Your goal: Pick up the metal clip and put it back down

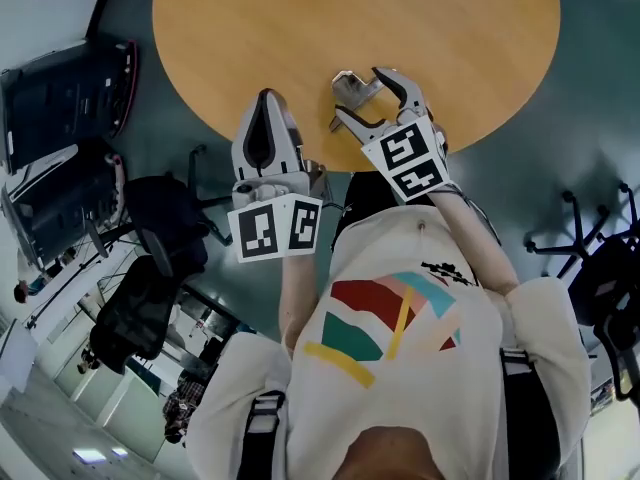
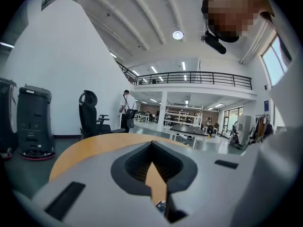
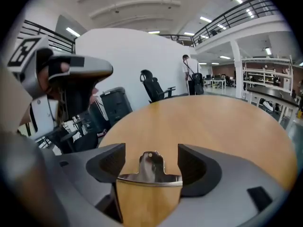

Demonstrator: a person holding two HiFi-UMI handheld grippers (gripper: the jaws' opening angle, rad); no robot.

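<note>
Hovering over the near edge of the round wooden desk (image 1: pixel 350 18), the left tool (image 1: pixel 267 96) points in toward the desk's middle. Its jaws are closed tip to tip, with only a teardrop gap behind the tips and nothing in it. Its marker cube sits just off the desk's rim, on the person's side.

Metal clip (image 1: pixel 352 88): to the right of the left tool, a little way in from the desk's near edge, between the jaws of the right tool (image 1: pixel 365 98). In the right gripper view the clip (image 3: pixel 151 167) shows its narrow handle pointing toward the desk's middle and its wide shiny edge across the gap. Whether it rests flat on the wood cannot be told.

Right tool: jaws spread wide, one on each side of the clip, pads clear of the handle and not gripping it. Whether the clip's wide edge touches the jaw roots is not clear. The marker cube hangs past the desk's rim.
</note>
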